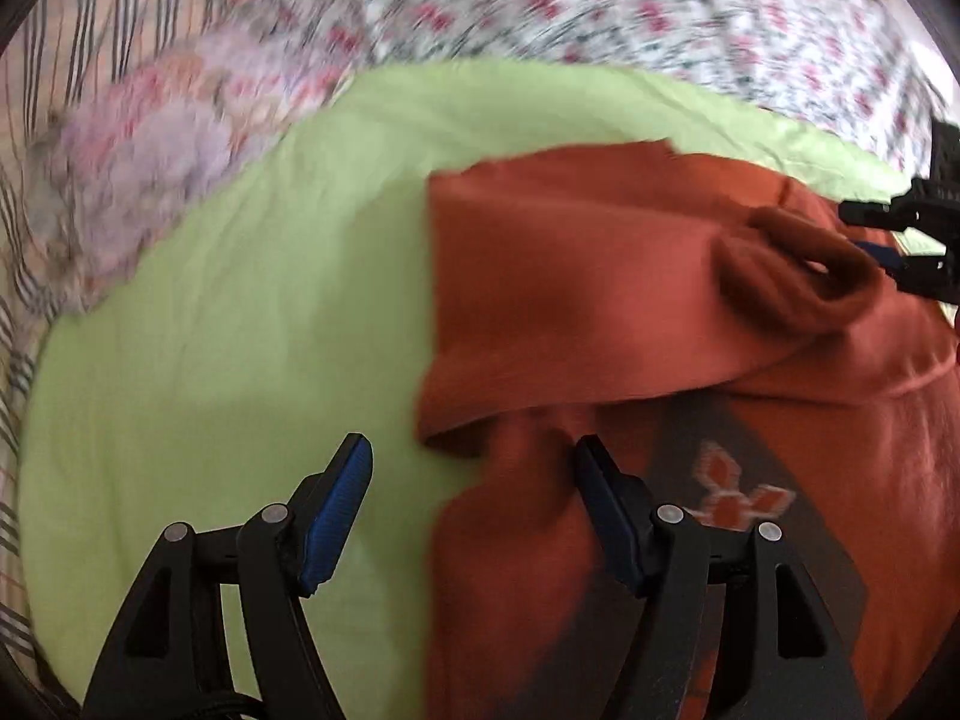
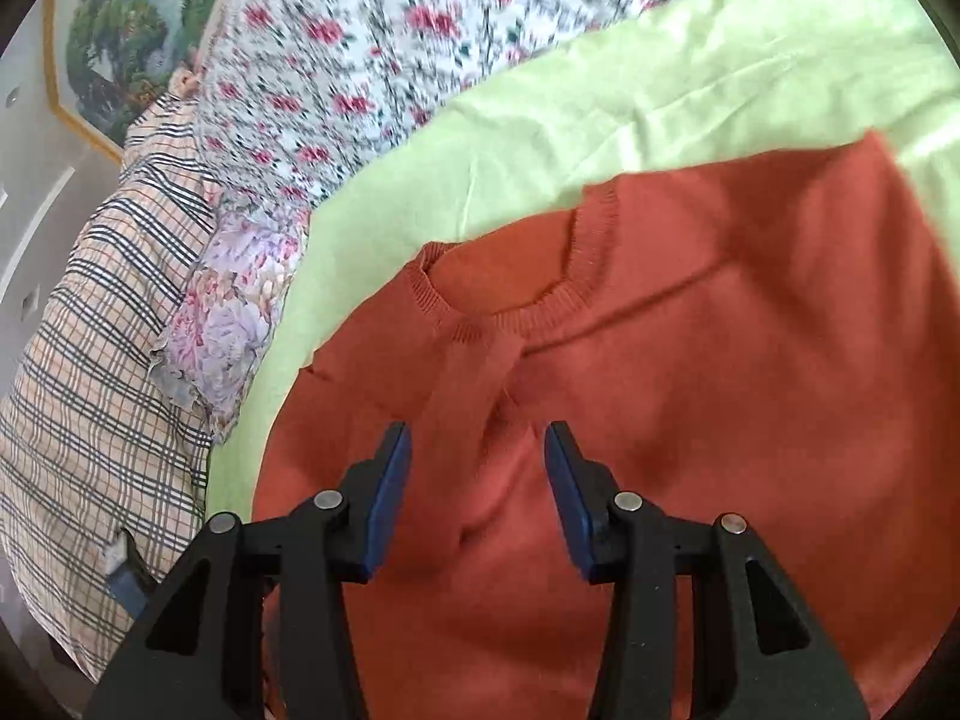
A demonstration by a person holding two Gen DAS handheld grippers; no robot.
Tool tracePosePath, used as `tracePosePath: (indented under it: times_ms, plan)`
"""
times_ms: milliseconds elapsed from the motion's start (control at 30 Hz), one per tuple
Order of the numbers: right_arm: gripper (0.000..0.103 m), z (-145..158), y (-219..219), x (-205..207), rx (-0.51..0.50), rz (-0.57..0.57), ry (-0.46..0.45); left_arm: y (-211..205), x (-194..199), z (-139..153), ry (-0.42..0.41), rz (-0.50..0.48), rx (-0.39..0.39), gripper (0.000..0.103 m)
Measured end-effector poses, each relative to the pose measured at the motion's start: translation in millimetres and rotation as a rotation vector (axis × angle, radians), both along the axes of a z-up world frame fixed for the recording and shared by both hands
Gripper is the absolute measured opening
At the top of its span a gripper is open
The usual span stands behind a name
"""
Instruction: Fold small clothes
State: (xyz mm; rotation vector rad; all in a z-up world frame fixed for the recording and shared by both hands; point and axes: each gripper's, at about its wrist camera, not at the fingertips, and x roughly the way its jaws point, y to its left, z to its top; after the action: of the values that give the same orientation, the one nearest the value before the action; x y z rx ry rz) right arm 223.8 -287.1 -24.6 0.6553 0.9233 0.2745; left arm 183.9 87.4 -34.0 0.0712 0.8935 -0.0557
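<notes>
Showing no readable writing: sweater [image 2: 690,360], blurred emblem [image 1: 738,492].

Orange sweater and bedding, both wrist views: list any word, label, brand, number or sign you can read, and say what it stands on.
No readable text in either view.
Orange sweater: no words; a dark panel carries an orange-and-white emblem, blurred, a shape and no letters.
Plaid fabric: a small tag, too small to read.
Green sheet and floral bedding: patterns only.

This is a bedroom in a home. A green sheet [image 2: 690,96] lies on a flowered bedspread [image 2: 372,42], with a checked pillow [image 2: 90,324] beside it. A framed landscape picture [image 2: 120,36] hangs beyond the pillow.
</notes>
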Motion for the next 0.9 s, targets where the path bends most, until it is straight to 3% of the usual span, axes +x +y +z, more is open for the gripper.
tracePosePath:
  times_ms: [67, 133, 167, 267, 367, 433, 533, 667, 800, 900]
  plan:
    - [0.047, -8.3, 9.5, 17.7, 0.001, 0.033, 0.026, 6.6, 9.3, -3.8, 0.029, 0.022, -0.035, 0.072]
    - [0.024, -11.1, 17.3, 25.3, -0.021, 0.055, 0.036, 3.7, 16.4, -1.5, 0.016, 0.027, -0.027, 0.072]
    - [0.006, -8.7, 19.2, 25.6, -0.029, 0.062, 0.025, 3.3, 18.2, -1.5, 0.013, 0.032, -0.021, 0.072]
    - [0.006, 17.2, 4.0, 9.3, -0.006, 0.002, -0.082, 1.9, 26.6, -0.8, 0.01, 0.054, -0.023, 0.067]
    - [0.006, 46.5, -31.5, -30.3, 0.027, -0.131, -0.209, 4.4, 31.0, -3.2, 0.004, 0.092, -0.027, 0.066]
    - [0.006, 52.9, -54.7, -56.8, 0.011, -0.226, -0.239, 6.8, 32.3, -2.6, 0.001, 0.118, -0.026, 0.064]
    - [0.006, 36.5, -76.7, -82.6, -0.022, -0.302, -0.179, 11.8, 31.5, -1.8, -0.007, 0.158, -0.037, 0.062]
    - [0.006, 6.0, -77.3, -95.2, 0.0, -0.299, -0.09, 20.9, 27.3, 1.2, -0.033, 0.216, -0.068, 0.062]
    - [0.006, -3.5, -73.5, -103.5, 0.008, -0.293, -0.075, 39.0, 24.4, -1.0, -0.033, 0.25, -0.18, 0.062]
    - [0.006, 12.0, -65.5, -97.6, -0.007, -0.273, -0.116, 51.9, 25.8, -4.6, -0.022, 0.259, -0.269, 0.062]
